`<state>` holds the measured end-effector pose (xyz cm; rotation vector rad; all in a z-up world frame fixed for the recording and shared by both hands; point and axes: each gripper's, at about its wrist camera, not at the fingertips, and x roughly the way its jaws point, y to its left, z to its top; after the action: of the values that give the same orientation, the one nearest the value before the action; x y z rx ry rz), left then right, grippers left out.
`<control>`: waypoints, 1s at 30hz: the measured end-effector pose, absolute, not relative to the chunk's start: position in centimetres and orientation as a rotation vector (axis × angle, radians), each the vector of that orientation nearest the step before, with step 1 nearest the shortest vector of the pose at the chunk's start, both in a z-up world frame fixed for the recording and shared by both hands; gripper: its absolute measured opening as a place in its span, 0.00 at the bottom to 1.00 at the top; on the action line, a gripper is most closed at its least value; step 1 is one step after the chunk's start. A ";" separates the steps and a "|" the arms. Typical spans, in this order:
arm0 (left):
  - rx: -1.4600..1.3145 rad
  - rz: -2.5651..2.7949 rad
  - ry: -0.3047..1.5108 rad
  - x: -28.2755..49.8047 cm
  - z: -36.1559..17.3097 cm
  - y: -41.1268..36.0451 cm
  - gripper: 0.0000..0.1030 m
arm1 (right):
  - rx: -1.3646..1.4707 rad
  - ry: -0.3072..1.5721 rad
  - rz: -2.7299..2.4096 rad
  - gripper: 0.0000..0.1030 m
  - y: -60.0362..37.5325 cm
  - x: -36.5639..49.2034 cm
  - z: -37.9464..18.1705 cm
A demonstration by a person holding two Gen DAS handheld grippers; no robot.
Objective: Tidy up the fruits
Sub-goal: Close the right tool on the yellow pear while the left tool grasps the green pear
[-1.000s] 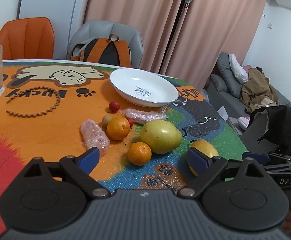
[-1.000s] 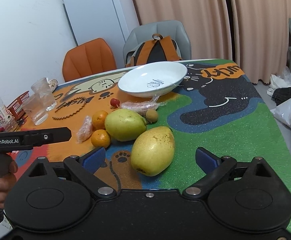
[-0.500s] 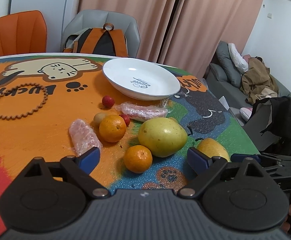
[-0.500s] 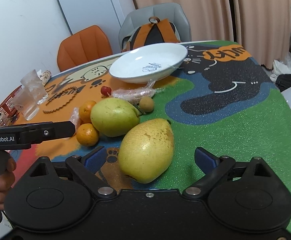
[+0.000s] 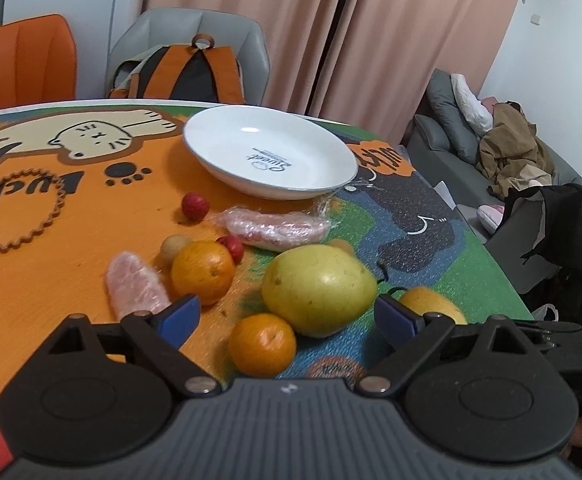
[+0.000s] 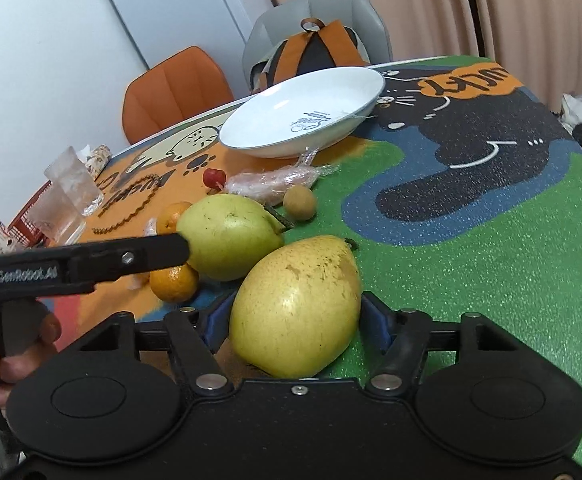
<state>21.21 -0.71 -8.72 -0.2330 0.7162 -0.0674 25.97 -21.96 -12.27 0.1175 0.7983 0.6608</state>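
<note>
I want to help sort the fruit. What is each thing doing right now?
White plate: empty.
Yellow pear: lying between the closing jaws of the right hand-held gripper.
Green pear: loose on the table.
Left hand-held gripper: open, holding nothing.
Small orange: loose, beside the green pear.

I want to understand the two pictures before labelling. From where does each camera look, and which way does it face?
Left wrist: sits on the left gripper, facing down across the table at the oranges, green pear and white plate; its open fingers show.
Right wrist: sits on the right gripper, its jaws closing around the yellow pear; a hand shows.
Shared: plate, green pear, oranges.
</note>
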 end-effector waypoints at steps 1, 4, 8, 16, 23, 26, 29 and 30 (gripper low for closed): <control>-0.231 -0.072 0.714 21.4 -8.7 -0.9 0.91 | 0.113 0.797 0.663 0.61 -21.9 26.0 -12.3; -0.230 -0.072 0.718 22.1 -8.8 -1.2 0.91 | 0.122 0.800 0.668 0.61 -22.2 26.2 -12.3; -0.231 -0.076 0.724 22.8 -9.1 -1.4 0.91 | 0.126 0.790 0.662 0.61 -22.7 26.4 -12.3; -0.224 -0.095 0.741 24.0 -9.9 -2.1 0.91 | 0.135 0.782 0.637 0.61 -23.9 26.4 -12.1; -0.222 -0.114 0.765 24.9 -10.9 -2.8 0.91 | 0.141 0.780 0.605 0.61 -24.9 26.4 -12.1; -0.216 -0.126 0.765 25.1 -11.0 -3.0 0.87 | 0.144 0.779 0.596 0.61 -25.1 26.3 -12.1; -0.207 -0.118 0.771 25.3 -11.1 -3.1 0.78 | 0.151 0.777 0.596 0.61 -25.2 26.3 -12.0; -0.212 -0.120 0.770 25.2 -11.2 -3.0 0.77 | 0.153 0.774 0.600 0.61 -25.2 26.2 -11.9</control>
<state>25.25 -3.03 -11.16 -0.2117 0.7699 -0.1199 26.24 -25.24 -11.94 0.1526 0.7741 0.5996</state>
